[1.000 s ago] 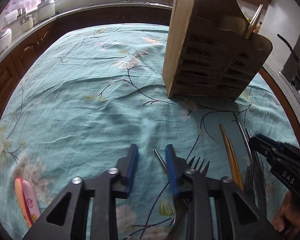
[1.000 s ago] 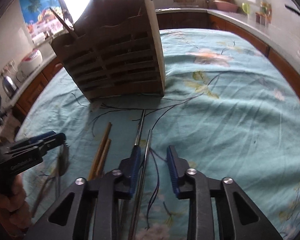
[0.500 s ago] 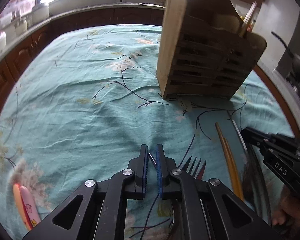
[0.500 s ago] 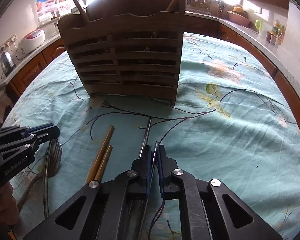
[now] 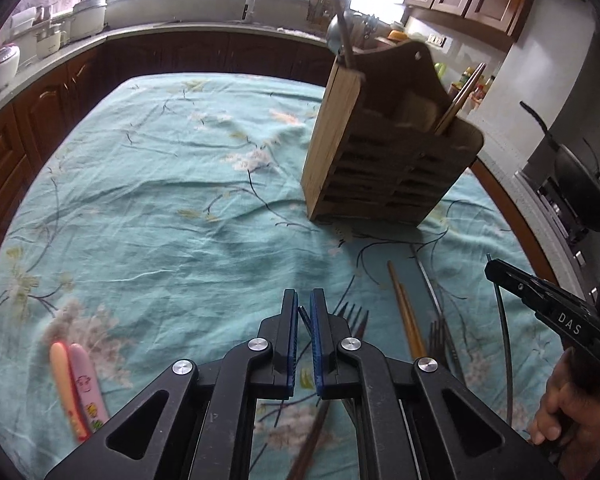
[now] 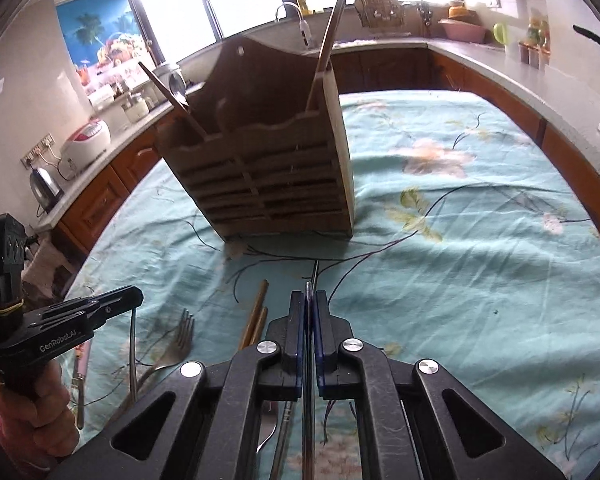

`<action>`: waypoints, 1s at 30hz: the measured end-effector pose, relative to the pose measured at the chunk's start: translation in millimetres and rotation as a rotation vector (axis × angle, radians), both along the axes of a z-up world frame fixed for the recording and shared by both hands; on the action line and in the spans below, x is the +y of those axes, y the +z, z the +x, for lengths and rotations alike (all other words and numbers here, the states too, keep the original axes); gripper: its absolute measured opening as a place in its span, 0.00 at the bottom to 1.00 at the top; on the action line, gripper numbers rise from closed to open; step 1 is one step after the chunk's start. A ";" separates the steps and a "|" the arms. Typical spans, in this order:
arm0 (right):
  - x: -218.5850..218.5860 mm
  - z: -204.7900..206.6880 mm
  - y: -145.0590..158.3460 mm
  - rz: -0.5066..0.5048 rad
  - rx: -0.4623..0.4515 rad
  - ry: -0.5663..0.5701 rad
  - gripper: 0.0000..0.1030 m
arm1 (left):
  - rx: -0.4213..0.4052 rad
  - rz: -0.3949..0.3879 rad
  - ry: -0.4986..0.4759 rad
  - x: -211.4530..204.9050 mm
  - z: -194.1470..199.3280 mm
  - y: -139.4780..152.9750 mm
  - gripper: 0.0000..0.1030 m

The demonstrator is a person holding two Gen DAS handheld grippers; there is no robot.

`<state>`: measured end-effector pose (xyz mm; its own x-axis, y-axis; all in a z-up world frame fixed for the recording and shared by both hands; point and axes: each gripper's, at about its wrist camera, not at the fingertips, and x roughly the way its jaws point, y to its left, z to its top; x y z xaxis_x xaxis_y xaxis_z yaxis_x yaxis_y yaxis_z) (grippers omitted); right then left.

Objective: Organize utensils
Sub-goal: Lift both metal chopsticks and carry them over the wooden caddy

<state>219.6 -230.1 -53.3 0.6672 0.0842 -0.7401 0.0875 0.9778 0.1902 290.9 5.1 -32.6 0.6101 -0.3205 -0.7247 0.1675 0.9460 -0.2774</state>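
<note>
A slatted wooden utensil holder (image 5: 384, 152) stands on the teal floral cloth, also in the right wrist view (image 6: 268, 168), with a ladle and chopsticks in it. My left gripper (image 5: 304, 308) is shut on a thin metal utensil (image 5: 303, 314), lifted above the cloth; from the right wrist view (image 6: 134, 298) the utensil hangs down from it. My right gripper (image 6: 309, 304) is shut on a thin metal chopstick (image 6: 314, 276), also lifted; it shows in the left wrist view (image 5: 490, 270). Forks (image 6: 176, 344) and wooden chopsticks (image 5: 406, 312) lie on the cloth.
Two pink and orange plastic handles (image 5: 76, 388) lie at the near left of the cloth. Kitchen counters with a rice cooker (image 6: 86, 144) and kettle surround the table. A wok (image 5: 580, 184) sits on the stove at right.
Both grippers closed from open onto thin metal utensils, then rose away from the cloth with them. The holder now looks farther off.
</note>
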 end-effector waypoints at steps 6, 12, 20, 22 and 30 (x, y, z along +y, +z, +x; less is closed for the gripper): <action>2.8 -11.1 20.6 0.026 -0.052 -0.005 0.04 | -0.048 -0.019 0.020 11.5 -22.4 24.0 0.04; 4.5 -22.8 38.7 0.026 -0.103 -0.017 0.04 | -0.109 -0.038 0.035 21.8 -46.2 48.6 0.03; 10.1 -40.3 64.2 0.013 -0.171 -0.023 0.04 | -0.194 -0.052 0.065 34.2 -80.9 74.0 0.02; 11.8 -44.9 69.3 0.010 -0.184 -0.022 0.04 | -0.210 -0.061 0.067 36.7 -89.5 79.5 0.02; 14.1 -58.2 83.2 0.014 -0.233 -0.024 0.04 | -0.264 -0.085 0.085 47.8 -108.6 95.4 0.02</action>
